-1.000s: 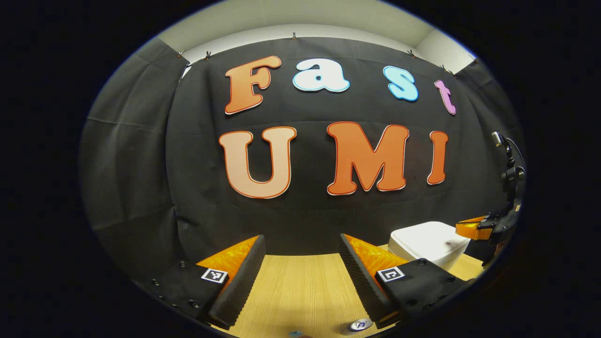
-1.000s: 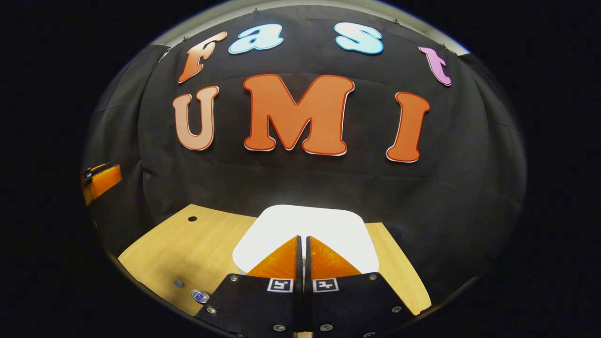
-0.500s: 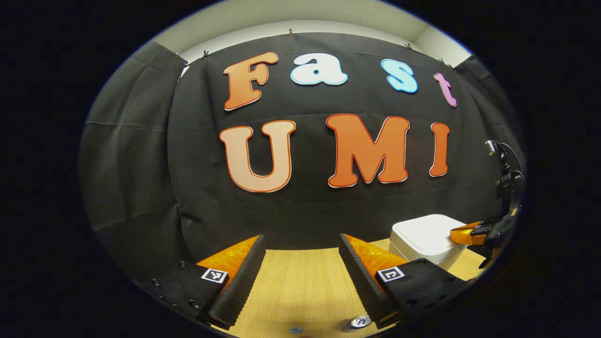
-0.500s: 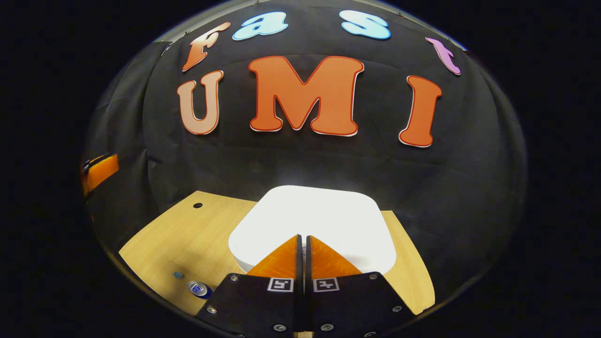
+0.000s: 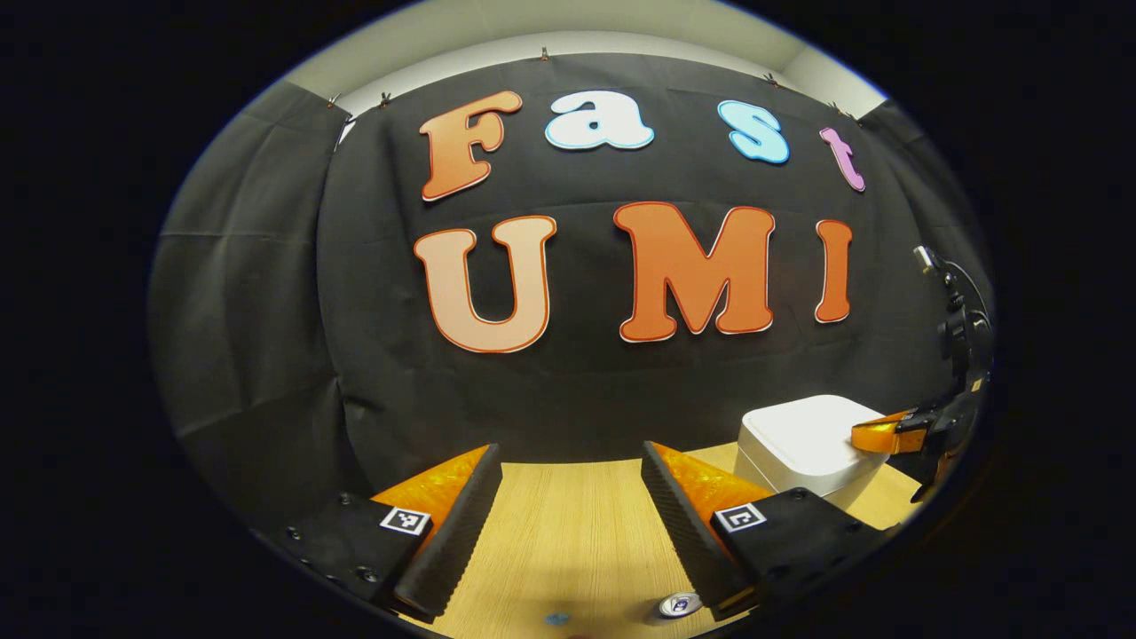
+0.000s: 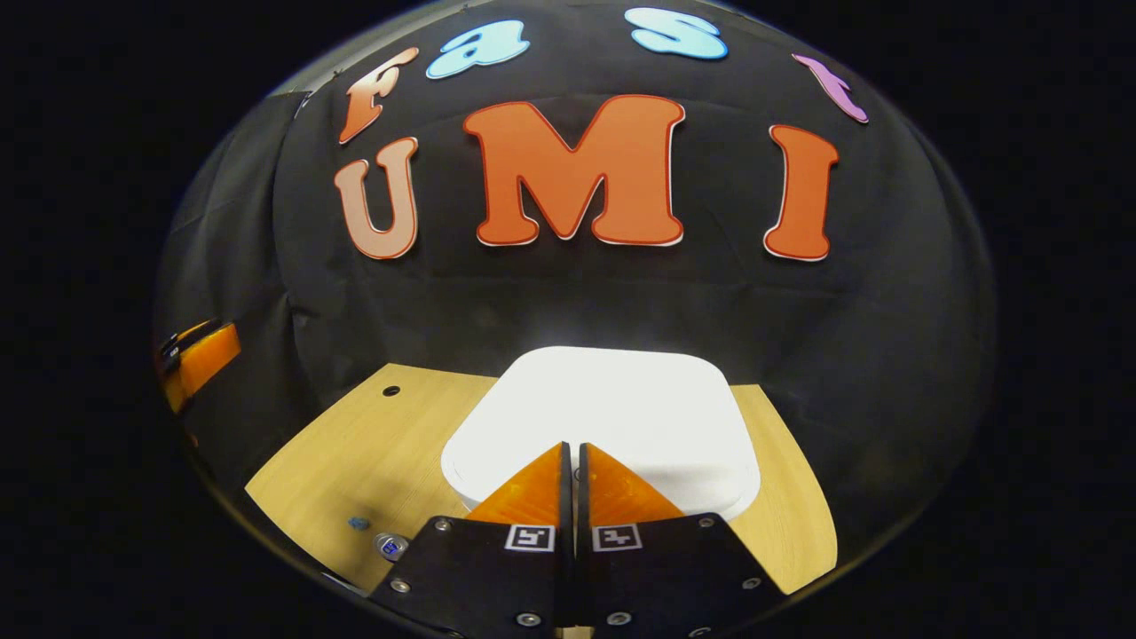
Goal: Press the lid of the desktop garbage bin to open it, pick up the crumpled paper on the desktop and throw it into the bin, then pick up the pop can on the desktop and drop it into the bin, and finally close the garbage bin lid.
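A pale wood-grain surface [image 6: 373, 453] carries a white bin [image 6: 612, 417] with its lid down, at 12 o'clock in the right gripper view. A pop can [image 6: 390, 546] stands near 7 o'clock, a small blue speck [image 6: 358, 523] just beside it.

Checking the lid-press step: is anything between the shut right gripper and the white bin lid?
Nothing visible. The right gripper, fingers together, sits directly over the front edge of the white square plastic bin lid. The pop can stands off to the side on the wooden desktop.

White bin [image 6: 612, 408], light wood-grain desktop [image 5: 568, 532].
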`<control>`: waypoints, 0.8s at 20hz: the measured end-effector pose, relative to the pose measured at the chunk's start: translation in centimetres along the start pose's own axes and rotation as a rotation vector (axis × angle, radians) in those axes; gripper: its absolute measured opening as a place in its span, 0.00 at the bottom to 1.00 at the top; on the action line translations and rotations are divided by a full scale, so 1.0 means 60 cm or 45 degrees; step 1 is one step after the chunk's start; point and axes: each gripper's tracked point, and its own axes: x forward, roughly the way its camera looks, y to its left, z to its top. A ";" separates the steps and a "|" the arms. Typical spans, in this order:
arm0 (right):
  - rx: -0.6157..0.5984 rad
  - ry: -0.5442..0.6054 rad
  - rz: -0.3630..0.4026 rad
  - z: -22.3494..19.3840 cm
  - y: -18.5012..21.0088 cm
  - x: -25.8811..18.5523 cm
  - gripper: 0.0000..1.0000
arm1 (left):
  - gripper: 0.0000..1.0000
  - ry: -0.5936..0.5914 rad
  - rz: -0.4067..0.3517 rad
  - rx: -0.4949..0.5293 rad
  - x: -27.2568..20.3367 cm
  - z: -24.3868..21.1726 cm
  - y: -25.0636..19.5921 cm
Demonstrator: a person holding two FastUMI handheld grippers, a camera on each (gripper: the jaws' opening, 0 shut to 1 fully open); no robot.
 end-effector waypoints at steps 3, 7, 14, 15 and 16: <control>-0.026 -0.077 -0.015 0.026 -0.008 -0.002 0.01 | 1.00 0.003 0.024 0.004 -0.001 -0.001 0.000; -0.039 -0.263 0.006 0.093 -0.009 -0.022 0.01 | 1.00 0.010 0.063 0.002 -0.004 -0.005 -0.001; -0.037 -0.406 0.173 0.166 0.018 -0.048 0.14 | 1.00 0.087 0.167 0.018 -0.016 -0.057 0.027; -0.051 -0.427 0.200 0.173 0.027 -0.052 0.21 | 1.00 0.103 0.171 0.009 -0.018 -0.065 0.028; -0.064 -0.438 0.219 0.175 0.034 -0.055 0.31 | 1.00 0.123 0.174 0.006 -0.019 -0.072 0.032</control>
